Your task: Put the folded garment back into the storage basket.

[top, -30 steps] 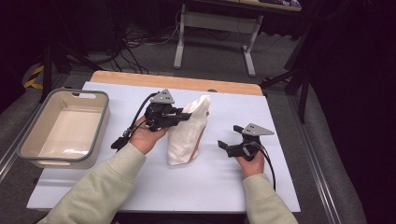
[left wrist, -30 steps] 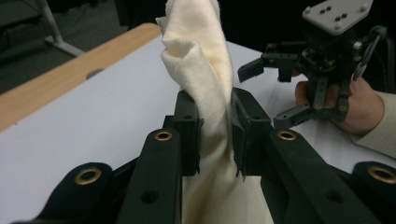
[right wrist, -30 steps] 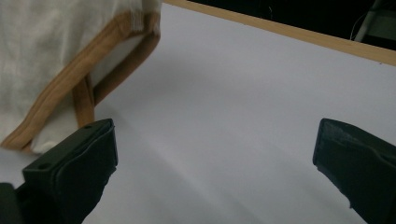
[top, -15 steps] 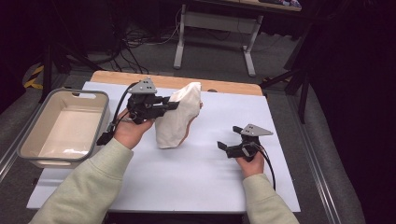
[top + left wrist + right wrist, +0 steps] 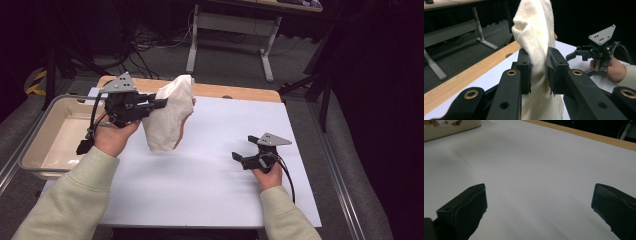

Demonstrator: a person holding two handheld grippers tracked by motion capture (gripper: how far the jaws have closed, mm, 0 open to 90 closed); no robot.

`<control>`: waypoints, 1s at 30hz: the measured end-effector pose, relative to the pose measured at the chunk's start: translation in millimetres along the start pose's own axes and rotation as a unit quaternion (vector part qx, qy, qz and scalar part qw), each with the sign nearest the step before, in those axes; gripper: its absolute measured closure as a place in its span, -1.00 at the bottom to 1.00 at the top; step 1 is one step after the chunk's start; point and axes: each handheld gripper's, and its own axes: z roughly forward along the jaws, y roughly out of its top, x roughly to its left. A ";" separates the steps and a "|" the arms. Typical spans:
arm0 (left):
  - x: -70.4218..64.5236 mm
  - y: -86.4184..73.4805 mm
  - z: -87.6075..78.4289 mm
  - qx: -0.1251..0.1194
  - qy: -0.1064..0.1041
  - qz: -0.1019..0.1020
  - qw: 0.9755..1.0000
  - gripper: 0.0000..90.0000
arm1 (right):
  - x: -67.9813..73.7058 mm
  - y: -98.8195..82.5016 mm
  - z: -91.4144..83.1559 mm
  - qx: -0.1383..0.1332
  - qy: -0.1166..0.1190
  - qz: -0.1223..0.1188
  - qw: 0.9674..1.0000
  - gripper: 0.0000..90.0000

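Cloth: cream fabric bundle (image 5: 170, 115) is hanging off the table, pinched near its top so the rest is drooping free (lower end looks just clear of the white surface, hard to be sure).
Left gripper (image 5: 161, 103): jaws are squeezing the cloth between them, pads (image 5: 525, 72) pressing into the folds on both sides; pointing sideways so the fabric is dangling clear of the hand.
Right gripper (image 5: 239, 157): jaws are standing wide apart with nothing between them, resting low over the bare table (image 5: 544, 165); probably waiting its turn.
Tray (image 5: 35, 132): beige tub is sitting at the table's left edge, just beside the left hand (image 5: 114, 140), looking like the likely drop spot.
Edges: wooden table strip (image 5: 235, 91) is running along the far side, close behind the cloth; tray rim is the nearest obstacle.
Open room: middle and near side of the white surface are lying free between the two hands.
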 end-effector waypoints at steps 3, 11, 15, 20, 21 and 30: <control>4.8 0.5 -10.1 0.002 0.010 -0.002 1.000 0.66 | -0.1 -0.2 0.4 0.001 -0.002 -0.001 1.000 -0.98; 16.1 3.2 -38.1 0.000 0.027 0.003 1.000 0.66 | 0.4 -0.3 0.0 0.004 -0.003 0.001 1.000 -0.98; 22.1 4.5 -54.1 -0.005 0.036 0.003 0.999 0.66 | 0.8 -0.5 0.2 0.007 -0.001 0.001 1.000 -0.98; 28.3 4.6 -72.8 -0.006 0.051 0.006 0.999 0.66 | 1.3 -0.5 0.9 0.008 -0.001 0.001 1.000 -0.98; 29.1 4.4 -75.4 -0.006 0.055 0.006 0.998 0.66 | 0.9 -0.5 0.7 0.007 0.000 0.001 1.000 -0.98; 40.6 -0.8 -107.8 -0.005 0.093 -0.001 0.996 0.66 | 0.7 -0.6 0.9 0.007 0.003 0.004 1.000 -0.97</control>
